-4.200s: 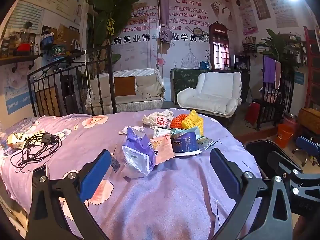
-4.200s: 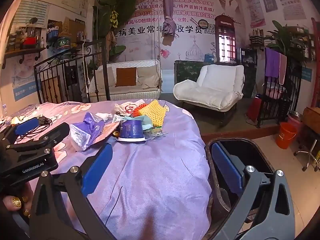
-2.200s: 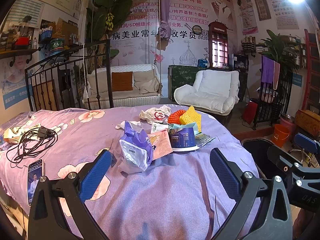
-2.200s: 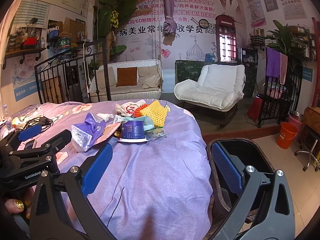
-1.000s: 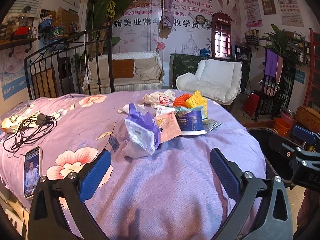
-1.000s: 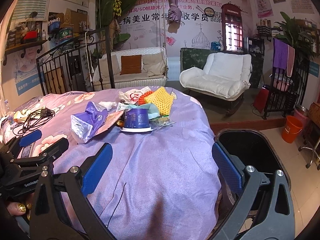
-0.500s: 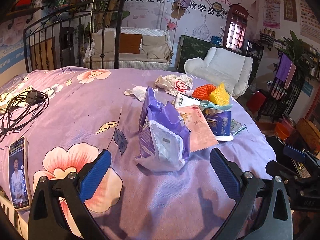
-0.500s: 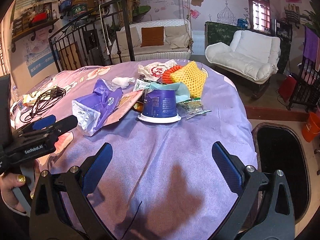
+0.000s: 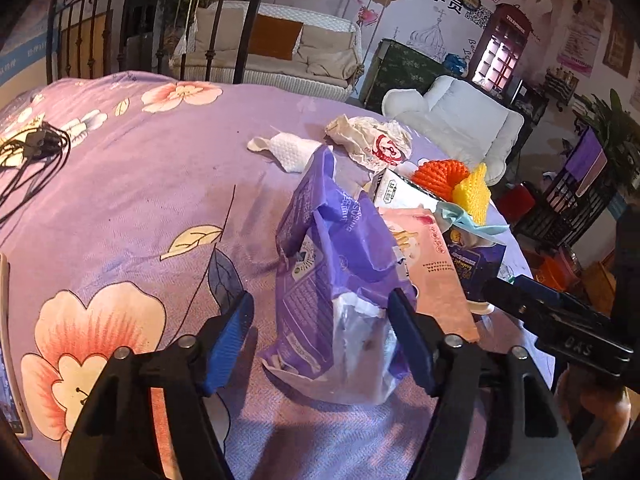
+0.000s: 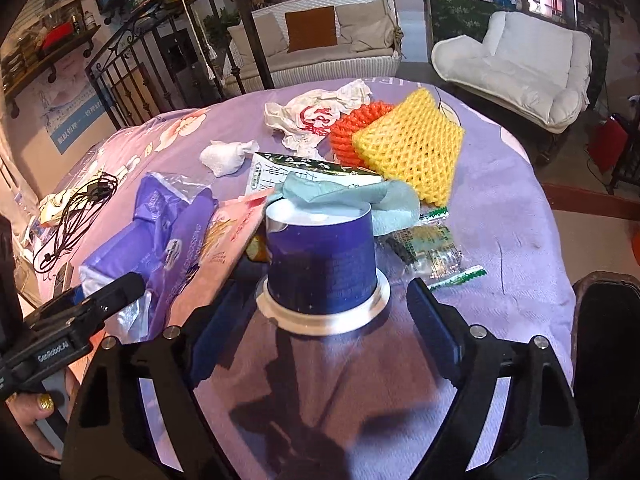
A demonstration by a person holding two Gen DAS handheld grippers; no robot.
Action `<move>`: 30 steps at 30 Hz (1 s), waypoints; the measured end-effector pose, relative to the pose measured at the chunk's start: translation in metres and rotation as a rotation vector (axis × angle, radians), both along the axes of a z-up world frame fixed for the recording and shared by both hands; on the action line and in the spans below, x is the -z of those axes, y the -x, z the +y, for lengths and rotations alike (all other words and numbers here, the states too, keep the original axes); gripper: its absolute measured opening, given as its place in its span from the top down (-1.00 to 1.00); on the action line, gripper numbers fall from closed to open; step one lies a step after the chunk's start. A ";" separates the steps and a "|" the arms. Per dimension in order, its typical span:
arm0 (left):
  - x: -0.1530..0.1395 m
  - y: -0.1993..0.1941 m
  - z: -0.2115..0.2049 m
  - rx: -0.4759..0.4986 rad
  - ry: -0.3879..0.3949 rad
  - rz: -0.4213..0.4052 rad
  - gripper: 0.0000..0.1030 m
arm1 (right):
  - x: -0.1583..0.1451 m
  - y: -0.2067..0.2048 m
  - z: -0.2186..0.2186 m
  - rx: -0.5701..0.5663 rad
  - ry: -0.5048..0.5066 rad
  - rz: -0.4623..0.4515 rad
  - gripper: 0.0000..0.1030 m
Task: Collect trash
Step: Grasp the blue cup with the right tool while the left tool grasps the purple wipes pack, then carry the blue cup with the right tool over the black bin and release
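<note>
A pile of trash lies on the purple flowered bedsheet (image 9: 132, 200). In the left wrist view a crumpled purple plastic bag (image 9: 332, 264) stands between the fingers of my left gripper (image 9: 320, 332). Its jaws are closing: the right pad is at the bag's edge and the left pad is still apart from it. In the right wrist view an upside-down dark blue cup (image 10: 322, 264) sits just beyond the tips of my right gripper (image 10: 322, 332). Those jaws are closing too and do not touch the cup.
Around the cup lie a pink packet (image 10: 228, 240), a teal cloth (image 10: 348, 196), yellow foam net (image 10: 412, 148), orange net (image 10: 356, 128), a white crumpled bag (image 10: 316, 116), a tissue (image 10: 226, 156) and a green wrapper (image 10: 432, 252). A black bin (image 10: 608, 340) stands right of the bed. Cables (image 9: 32, 152) lie left.
Both grippers have moved forward and down onto the trash pile. Their jaws have narrowed. The purple bag now sits between the left fingers and the blue cup in front of the right ones.
</note>
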State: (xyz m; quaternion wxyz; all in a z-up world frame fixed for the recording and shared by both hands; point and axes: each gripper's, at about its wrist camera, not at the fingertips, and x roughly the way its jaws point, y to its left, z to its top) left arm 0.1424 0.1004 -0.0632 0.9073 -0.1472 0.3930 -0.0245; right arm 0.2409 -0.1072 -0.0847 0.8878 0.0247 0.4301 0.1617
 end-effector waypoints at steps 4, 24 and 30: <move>0.002 0.000 0.000 0.000 0.010 0.007 -0.13 | 0.007 -0.017 0.009 0.007 0.041 0.009 -0.61; -0.019 0.034 0.002 -0.032 -0.044 -0.117 0.43 | 0.001 0.016 -0.008 -0.001 -0.110 -0.029 -0.39; -0.029 0.056 -0.007 -0.004 -0.054 -0.164 0.43 | -0.003 0.050 -0.021 -0.054 -0.152 -0.022 -0.39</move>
